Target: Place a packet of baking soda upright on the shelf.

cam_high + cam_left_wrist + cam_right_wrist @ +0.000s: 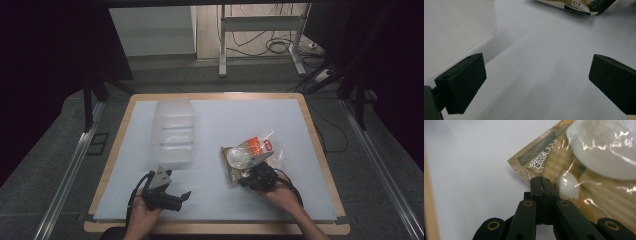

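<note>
Left hand-held gripper (181, 196): jaws wide apart, empty, low over white surface (220, 125) | right hand-held gripper (541, 185): jaws clamped on snack bag (251, 156) edge | bag lay right of centre | clear tub (173, 131) stood left of bag, apart.

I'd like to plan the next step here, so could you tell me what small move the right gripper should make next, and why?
Probably lift the snack bag slightly and carry it toward the clear plastic container. The right gripper has its jaws pinched shut on the bag's edge, the bag lies flat on the white mat, and the left gripper is open beside the container.
</note>
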